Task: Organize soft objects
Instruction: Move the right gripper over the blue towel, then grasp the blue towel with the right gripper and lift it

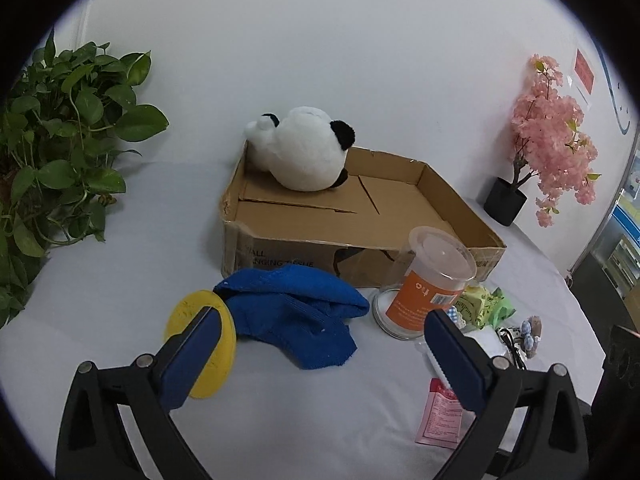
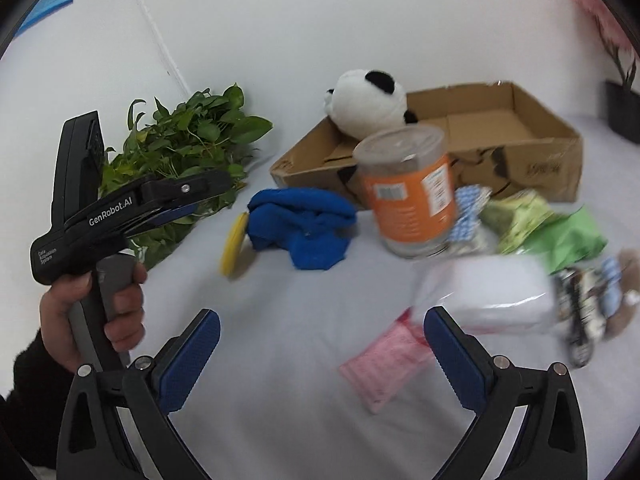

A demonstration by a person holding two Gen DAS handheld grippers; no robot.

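Note:
A panda plush lies in the far left corner of an open cardboard box; it also shows in the right wrist view. A crumpled blue cloth lies on the white table in front of the box, also in the right wrist view. My left gripper is open and empty, just short of the cloth. My right gripper is open and empty above the table, near a white soft pack and a pink packet. The left gripper shows from the side in the right wrist view.
A clear jar with an orange label stands beside the box. A yellow disc lies left of the cloth. Green packets, a small plush bear, a leafy plant and a pink flower pot surround the area.

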